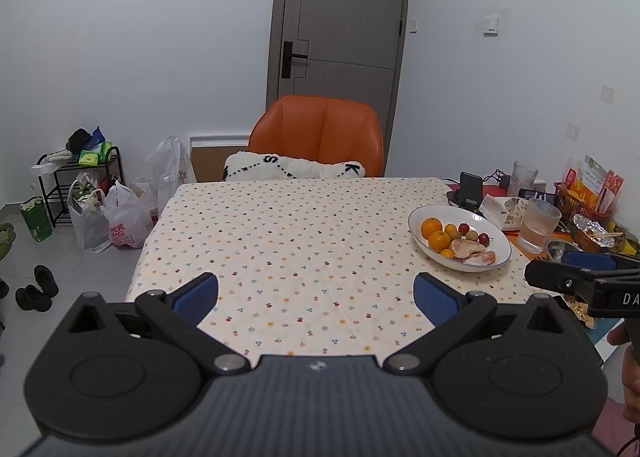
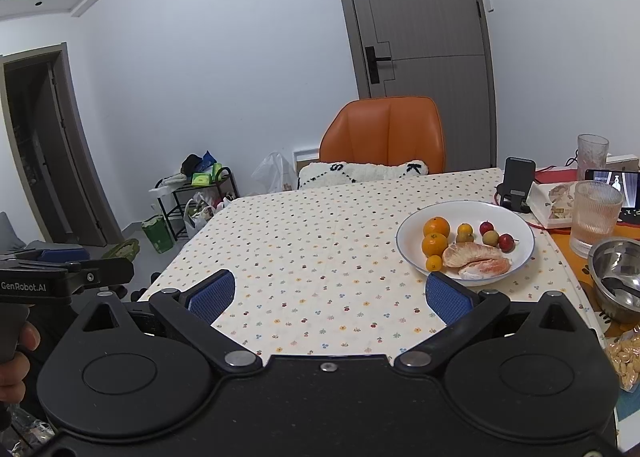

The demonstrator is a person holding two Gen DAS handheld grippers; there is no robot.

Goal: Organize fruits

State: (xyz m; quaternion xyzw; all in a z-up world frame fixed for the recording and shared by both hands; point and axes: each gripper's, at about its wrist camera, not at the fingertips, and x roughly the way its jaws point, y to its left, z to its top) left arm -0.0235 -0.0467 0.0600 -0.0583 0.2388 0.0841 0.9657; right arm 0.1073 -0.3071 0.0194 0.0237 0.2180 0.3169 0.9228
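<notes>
The white oval bowl of mixed fruit (image 2: 466, 241) sits by the table's right edge, ahead-right of my right gripper (image 2: 332, 297), the nearer one. My left gripper (image 1: 316, 295) hangs over bare cloth; both grippers gape wide, empty

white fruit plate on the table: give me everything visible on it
The plate is a shallow, glossy white oval with a thin blue rim, ceramic by its look. It sits flat on the dotted tablecloth, right of centre. It holds two oranges, smaller yellow and red fruits, and peeled pomelo segments. Neither tool touches it; both are open.
</notes>
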